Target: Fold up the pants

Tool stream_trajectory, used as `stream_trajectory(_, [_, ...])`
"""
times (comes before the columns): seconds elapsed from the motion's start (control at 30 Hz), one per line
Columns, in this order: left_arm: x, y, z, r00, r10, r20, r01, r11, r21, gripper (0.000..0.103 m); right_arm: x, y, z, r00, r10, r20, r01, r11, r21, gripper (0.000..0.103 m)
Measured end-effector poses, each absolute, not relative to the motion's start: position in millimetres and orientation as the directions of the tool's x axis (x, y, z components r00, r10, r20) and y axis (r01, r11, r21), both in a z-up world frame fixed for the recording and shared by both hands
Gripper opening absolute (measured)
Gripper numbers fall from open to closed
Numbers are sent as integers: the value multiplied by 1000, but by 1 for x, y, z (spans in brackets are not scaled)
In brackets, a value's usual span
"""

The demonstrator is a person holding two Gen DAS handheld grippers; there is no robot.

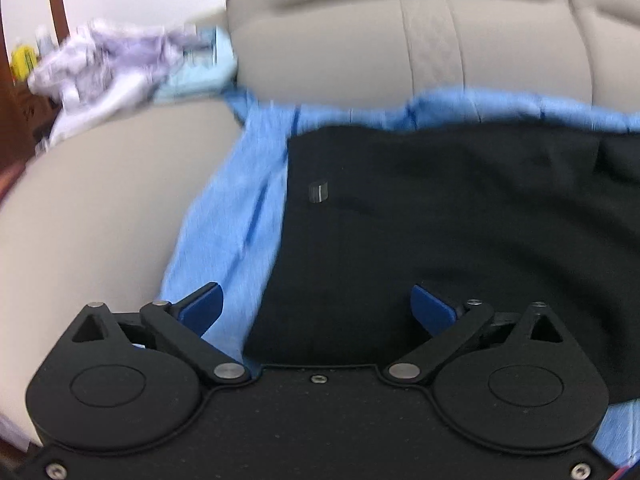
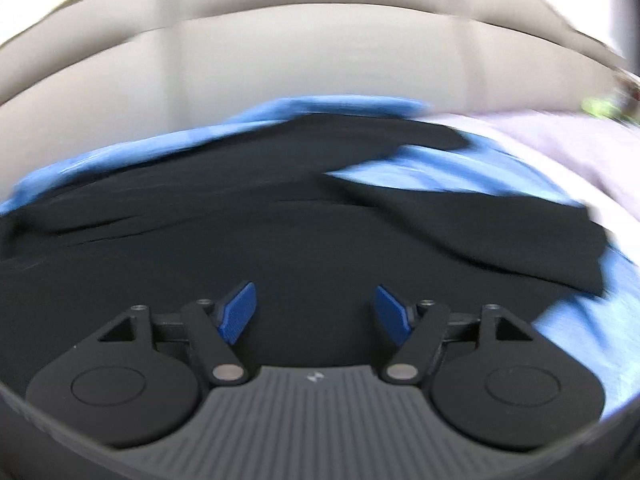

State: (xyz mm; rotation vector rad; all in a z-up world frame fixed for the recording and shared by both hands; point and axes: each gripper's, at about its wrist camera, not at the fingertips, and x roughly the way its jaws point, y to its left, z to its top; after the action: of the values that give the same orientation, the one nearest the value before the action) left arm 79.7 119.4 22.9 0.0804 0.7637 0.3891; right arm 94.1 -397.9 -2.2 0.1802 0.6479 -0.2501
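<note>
Black pants (image 1: 440, 208) lie spread on a blue cloth (image 1: 232, 216) over a beige sofa seat. A small dark tag (image 1: 319, 191) sits on the fabric near their left edge. My left gripper (image 1: 316, 308) hovers above the pants' near left corner, its blue pads wide apart and nothing between them. In the right wrist view the pants (image 2: 240, 240) fill the middle, with a folded flap (image 2: 480, 232) lying toward the right over the blue cloth (image 2: 440, 168). My right gripper (image 2: 316, 312) is open above the dark fabric, holding nothing.
Beige sofa back cushions (image 1: 400, 40) rise behind the pants. A crumpled white and purple garment (image 1: 108, 68) lies at the far left on the sofa arm. A pale lilac fabric (image 2: 560, 148) lies at the right beyond the blue cloth.
</note>
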Motion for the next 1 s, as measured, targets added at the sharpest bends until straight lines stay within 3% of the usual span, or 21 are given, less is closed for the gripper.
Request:
stream_trajectory(0.23, [88,124,4,574,410,-709,-390,898,204,100,129,-507,-22,682,-326,-655,498,862,89,79])
stream_trajectory(0.4, [93,128,3,555,430,-712,-414,885,212,103,185,-571,-23,640,-390,-662,521,853,2,79])
stream_trajectory(0.57, [99,128,4,536,451,-713,-448,868,212,103,220,-632,-9,649,-419,-635,554,832,18,79])
stream_trajectory(0.73, [105,124,3,532,483,-695,-447,858,254,103,188,-655,7,669,-460,-584,581,814,24,80])
stream_trajectory(0.9, [108,123,4,529,493,-691,-438,856,275,103,138,-675,-4,674,-368,-640,588,792,165,81])
stream_trajectory(1.0, [106,121,6,520,498,-694,-435,854,286,103,115,-677,-19,635,-363,-682,626,759,179,80])
